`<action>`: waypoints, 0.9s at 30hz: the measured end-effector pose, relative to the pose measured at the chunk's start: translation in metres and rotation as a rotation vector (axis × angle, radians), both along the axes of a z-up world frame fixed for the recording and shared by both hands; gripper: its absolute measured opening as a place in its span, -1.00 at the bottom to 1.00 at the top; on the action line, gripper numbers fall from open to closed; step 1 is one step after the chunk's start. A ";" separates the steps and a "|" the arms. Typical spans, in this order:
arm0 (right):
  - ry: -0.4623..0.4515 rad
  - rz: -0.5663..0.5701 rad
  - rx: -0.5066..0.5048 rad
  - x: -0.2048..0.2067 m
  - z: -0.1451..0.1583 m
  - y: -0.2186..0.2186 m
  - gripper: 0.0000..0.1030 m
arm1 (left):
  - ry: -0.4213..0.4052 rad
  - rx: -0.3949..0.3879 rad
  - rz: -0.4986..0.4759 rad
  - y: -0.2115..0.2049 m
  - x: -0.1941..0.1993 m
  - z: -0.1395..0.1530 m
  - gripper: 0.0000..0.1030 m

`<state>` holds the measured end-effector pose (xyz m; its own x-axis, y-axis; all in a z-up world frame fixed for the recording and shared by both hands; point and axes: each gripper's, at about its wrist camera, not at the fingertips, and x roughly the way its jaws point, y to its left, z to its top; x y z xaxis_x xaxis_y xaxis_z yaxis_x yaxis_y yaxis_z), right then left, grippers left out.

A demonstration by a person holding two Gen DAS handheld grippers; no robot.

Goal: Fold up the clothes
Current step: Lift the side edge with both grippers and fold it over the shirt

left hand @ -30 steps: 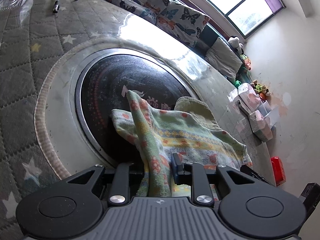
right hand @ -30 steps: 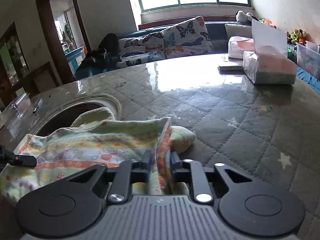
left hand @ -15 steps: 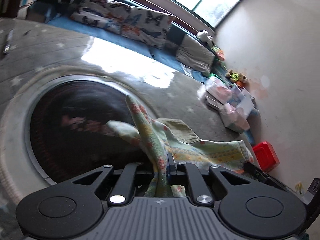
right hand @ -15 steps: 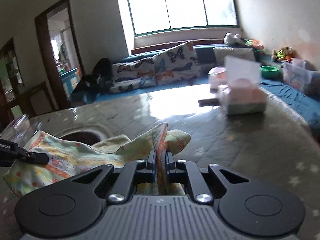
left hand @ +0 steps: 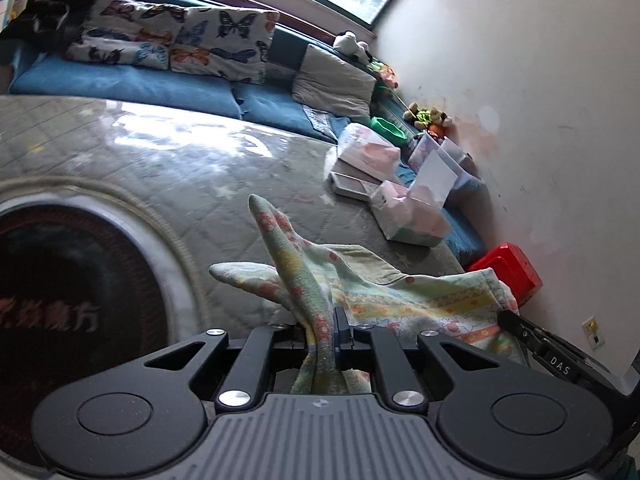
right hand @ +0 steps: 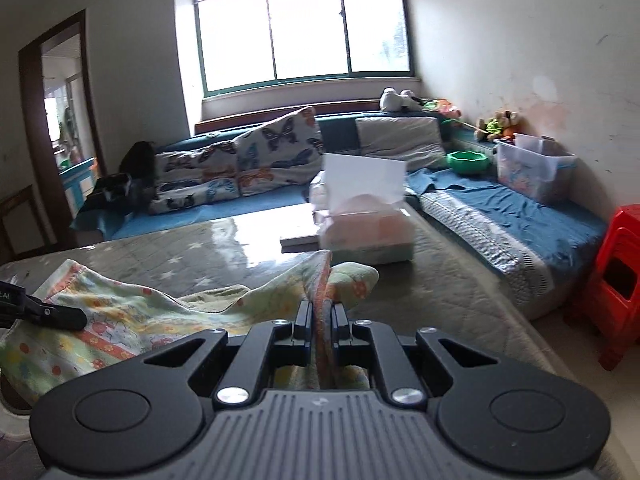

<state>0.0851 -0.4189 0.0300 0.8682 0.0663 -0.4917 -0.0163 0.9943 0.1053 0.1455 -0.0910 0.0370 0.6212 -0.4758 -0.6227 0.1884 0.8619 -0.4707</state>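
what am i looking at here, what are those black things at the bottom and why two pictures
Each picture comes from a fisheye camera mounted on a hand-held gripper; a person holds one in each hand, so there is no robot arm. The black shape at the bottom of each picture is that gripper's own body and two fingers.

In the left wrist view, the left gripper is shut on an edge of a patterned child's garment. In the right wrist view, the right gripper is shut on another edge of the same garment, and the other gripper's tip shows at the left edge.

The cloth hangs between them above a quilted star-pattern table cover. A tissue box also stands on the table, and a red stool stands beside it.
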 end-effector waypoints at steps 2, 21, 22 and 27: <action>0.006 -0.012 0.004 0.001 -0.003 -0.007 -0.84 | 0.001 0.012 -0.011 -0.009 0.005 -0.002 -0.79; 0.116 -0.052 0.029 0.016 -0.044 -0.034 -0.52 | 0.071 0.173 0.055 -0.013 0.014 -0.034 -0.18; 0.111 -0.046 0.031 0.017 -0.043 -0.034 -0.36 | 0.065 0.173 0.060 -0.013 0.015 -0.033 -0.18; 0.111 0.019 0.042 0.031 -0.044 -0.017 -0.17 | 0.029 0.185 0.058 -0.022 0.018 -0.024 -0.18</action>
